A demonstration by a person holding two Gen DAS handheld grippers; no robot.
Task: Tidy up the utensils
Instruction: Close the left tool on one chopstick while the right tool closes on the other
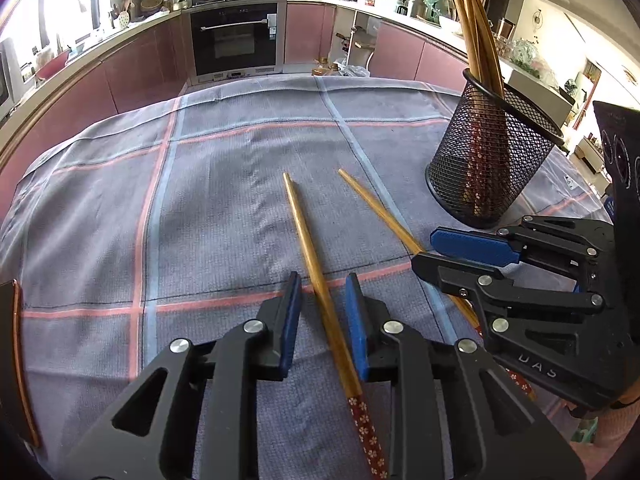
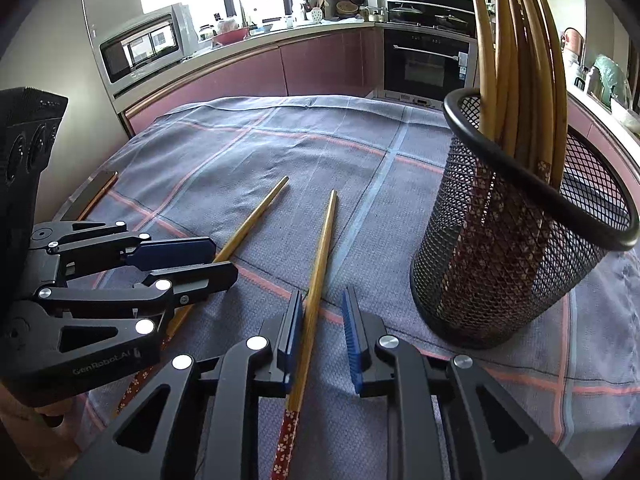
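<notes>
On the checked tablecloth [image 1: 200, 200], the left gripper [image 1: 322, 280] straddles one loose chopstick [image 1: 304, 232], jaws narrowed around it but not yet pinching. Just beside it, the right gripper [image 2: 322, 294] brackets the second chopstick [image 2: 322, 248] likewise, one pad touching, the other apart. The step looks like picking up; next, squeeze, lift, and drop both into the mesh holder [image 2: 500, 272] at right.

Both cameras sit low and close over a table draped in a checked cloth [image 1: 224, 184], each looking forward and steeply down along its own gripper's fingers. The left wrist view faces the far oven [image 1: 234, 38], with the mesh holder [image 1: 492, 160] at right. The right wrist view stands nearer that holder. Both views share the two loose chopsticks [image 2: 256, 216], cloth and kitchen counters.
</notes>
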